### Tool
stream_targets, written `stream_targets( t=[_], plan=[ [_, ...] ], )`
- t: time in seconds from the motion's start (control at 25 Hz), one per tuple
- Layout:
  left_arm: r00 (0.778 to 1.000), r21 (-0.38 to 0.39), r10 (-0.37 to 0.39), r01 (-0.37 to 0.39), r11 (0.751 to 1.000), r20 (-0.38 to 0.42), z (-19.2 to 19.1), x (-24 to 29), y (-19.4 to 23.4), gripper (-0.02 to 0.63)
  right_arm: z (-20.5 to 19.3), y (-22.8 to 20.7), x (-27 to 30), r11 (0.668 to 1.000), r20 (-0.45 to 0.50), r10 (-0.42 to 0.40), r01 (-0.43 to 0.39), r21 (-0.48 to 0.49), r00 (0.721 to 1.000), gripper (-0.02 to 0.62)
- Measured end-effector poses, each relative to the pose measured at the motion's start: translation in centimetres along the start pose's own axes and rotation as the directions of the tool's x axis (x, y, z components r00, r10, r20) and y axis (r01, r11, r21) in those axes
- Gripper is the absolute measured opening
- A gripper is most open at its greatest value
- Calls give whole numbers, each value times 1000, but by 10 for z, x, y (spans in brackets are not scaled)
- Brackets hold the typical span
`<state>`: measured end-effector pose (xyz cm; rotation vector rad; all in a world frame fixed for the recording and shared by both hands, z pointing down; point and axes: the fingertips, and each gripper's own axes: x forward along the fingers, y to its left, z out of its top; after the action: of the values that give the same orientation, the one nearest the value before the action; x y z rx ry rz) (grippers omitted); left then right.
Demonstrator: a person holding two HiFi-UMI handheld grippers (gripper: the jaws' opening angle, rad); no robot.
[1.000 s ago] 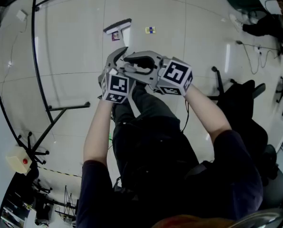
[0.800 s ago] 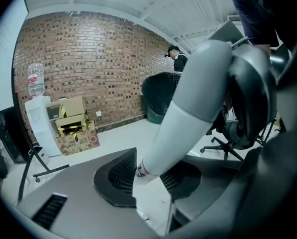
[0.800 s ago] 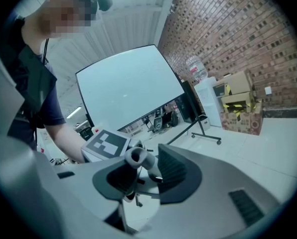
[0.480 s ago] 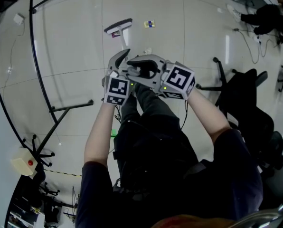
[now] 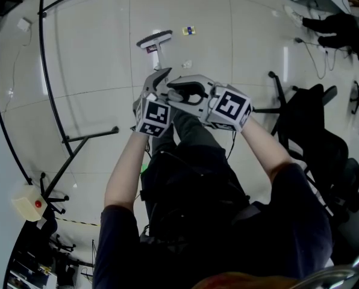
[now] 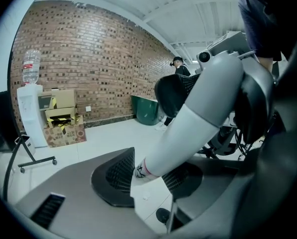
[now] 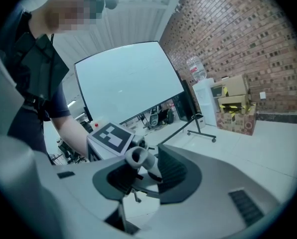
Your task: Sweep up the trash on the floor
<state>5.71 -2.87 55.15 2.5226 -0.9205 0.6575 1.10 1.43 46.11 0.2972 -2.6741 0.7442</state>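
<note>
Both grippers meet in front of the person on one broom handle (image 6: 198,108). In the head view my left gripper (image 5: 161,77) sits lower on it and my right gripper (image 5: 179,89) closes on its top end (image 7: 136,158). The left jaws have just been opening, and the handle still lies between the left gripper's (image 6: 148,176) pads, touching both. The right gripper's (image 7: 141,171) pads clamp the hollow end. The thin shaft (image 5: 159,56) runs down to the broom head (image 5: 155,39) on the pale tiles. A yellow-blue scrap (image 5: 189,30) and a small white scrap (image 5: 186,64) lie to its right.
A black tubular stand (image 5: 86,135) spreads over the floor at the left. An office chair (image 5: 315,125) stands at the right, with another person's feet (image 5: 336,26) beyond. Against the brick wall are a water dispenser (image 6: 29,118), cardboard boxes (image 6: 64,118) and a green bin (image 6: 147,109).
Both grippers have shifted together with the broom, a little right in the head view. The broom head has slid nearer the yellow-blue scrap, and the white scrap has come into sight.
</note>
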Motion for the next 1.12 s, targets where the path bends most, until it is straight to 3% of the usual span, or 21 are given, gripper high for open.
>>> stream_targets(
  t=[0.24,0.52,0.88,1.12],
  plan=[
    [1000,38,-26,27,999,-15,2,0,-18,127,-5,8,-13,1000,11,-20,20,-5,1000,144],
    [998,13,-57,58,998,-22,9,7,-43,127,-7,12,-37,999,19,-52,52,-8,998,144],
    [996,41,-88,89,995,-25,20,8,-65,127,-5,20,-58,997,27,-66,67,-30,997,144],
    [999,172,-34,36,984,-15,44,15,-42,88,25,-3,-57,988,120,-145,149,-30,982,141]
  ],
)
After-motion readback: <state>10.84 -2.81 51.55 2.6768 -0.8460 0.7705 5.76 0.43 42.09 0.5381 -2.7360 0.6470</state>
